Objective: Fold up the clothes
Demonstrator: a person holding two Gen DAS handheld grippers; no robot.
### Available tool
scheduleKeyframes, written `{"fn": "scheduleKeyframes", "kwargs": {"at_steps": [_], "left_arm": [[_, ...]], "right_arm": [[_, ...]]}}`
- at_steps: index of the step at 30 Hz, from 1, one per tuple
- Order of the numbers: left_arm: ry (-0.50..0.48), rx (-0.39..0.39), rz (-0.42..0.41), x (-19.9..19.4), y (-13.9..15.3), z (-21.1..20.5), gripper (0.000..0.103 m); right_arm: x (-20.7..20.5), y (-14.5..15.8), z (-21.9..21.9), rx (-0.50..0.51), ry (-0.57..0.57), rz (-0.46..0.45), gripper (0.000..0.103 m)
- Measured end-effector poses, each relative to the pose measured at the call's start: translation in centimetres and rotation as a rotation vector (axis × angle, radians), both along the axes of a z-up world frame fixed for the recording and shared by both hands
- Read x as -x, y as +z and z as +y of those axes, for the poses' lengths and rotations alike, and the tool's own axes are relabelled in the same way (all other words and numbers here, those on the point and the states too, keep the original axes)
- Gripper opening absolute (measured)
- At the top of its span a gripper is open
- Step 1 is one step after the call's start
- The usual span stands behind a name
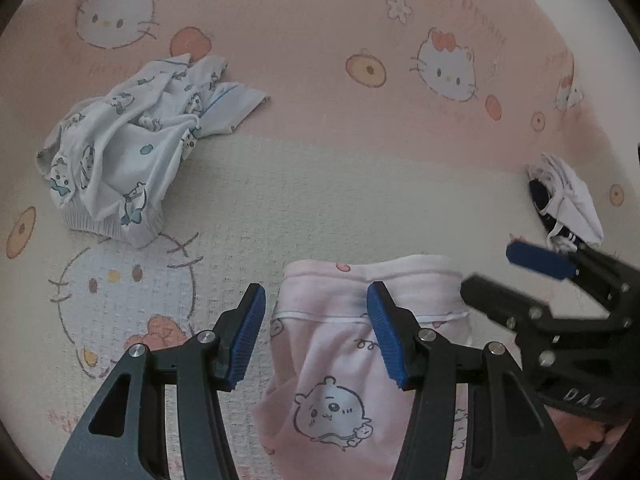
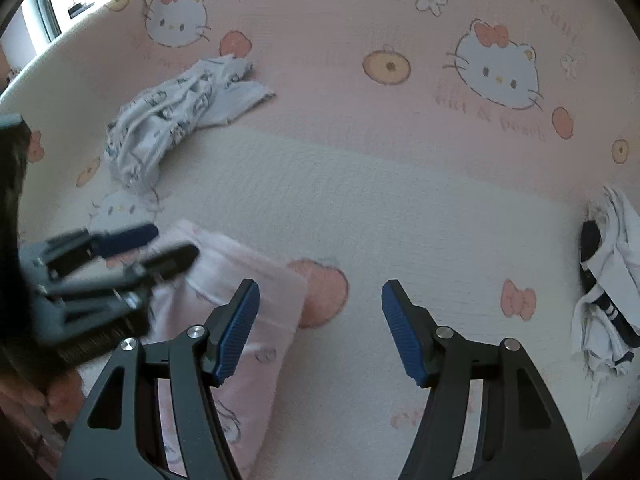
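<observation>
Left to right: crumpled blue garment [image 1: 120, 152]; left gripper [image 1: 316, 332], fingers apart over the flat pink garment [image 1: 340, 360]; right gripper [image 2: 320, 328], fingers apart above the bedsheet [image 2: 400, 184]; white garment [image 2: 608, 280]. Risk: a shallow pinch drags the layers askew.

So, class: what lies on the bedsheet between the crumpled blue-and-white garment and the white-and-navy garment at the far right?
Nothing. In both wrist views only bare bedsheet lies between the blue-and-white garment and the white-and-navy garment.
</observation>
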State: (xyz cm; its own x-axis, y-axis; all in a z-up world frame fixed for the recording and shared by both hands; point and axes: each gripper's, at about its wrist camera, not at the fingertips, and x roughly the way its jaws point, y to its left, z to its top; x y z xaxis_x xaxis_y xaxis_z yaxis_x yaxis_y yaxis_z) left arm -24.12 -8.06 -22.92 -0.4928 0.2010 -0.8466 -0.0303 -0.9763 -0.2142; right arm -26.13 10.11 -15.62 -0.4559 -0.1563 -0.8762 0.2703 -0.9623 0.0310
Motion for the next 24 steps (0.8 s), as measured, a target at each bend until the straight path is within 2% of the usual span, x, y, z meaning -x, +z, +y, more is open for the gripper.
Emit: {"fn": "scheduleKeyframes", "kwargs": {"at_steps": [5,10,13,15,16,18,21,24], "left_arm": [[0.030,-0.021,-0.043,0.3,-1.5,-0.8,0.057],[0.040,0.005,-0.036,0.7,-2.1,-0.7,0.059],[0.102,-0.095,-0.037,0.8,-1.7,-2.7,0.059],[0.143,-0.162,-0.037,0.9,-1.5,-4.0,0.055],[0.164,-0.195,-0.037,0.9,-1.4,-4.7,0.053],[0.200,-0.259,-0.031,0.9,-1.0,-5.9,0.052],[0.114,-0.266,0.029,-0.3,1.0,-4.5,0.052],[0.003,-0.204,-0.022,-1.0,0.2,-1.1,0.052]], "right_arm": [[0.4,-1.2,-0.7,-0.009,0.023,-0.015,0.065],[0.8,-2.6,-0.6,-0.038,0.022,0.000,0.065],[1.4,-3.3,0.4,-0.039,-0.019,-0.002,0.065],[2.0,-3.5,2.0,-0.028,-0.079,-0.023,0.062],[2.2,-3.5,3.1,-0.012,-0.111,-0.037,0.056],[1.8,-2.8,4.3,0.076,-0.121,-0.047,0.056],[1.0,-1.4,5.9,0.226,-0.122,-0.057,0.056],[-0.4,-1.5,3.8,0.203,-0.011,-0.065,0.059]]}}
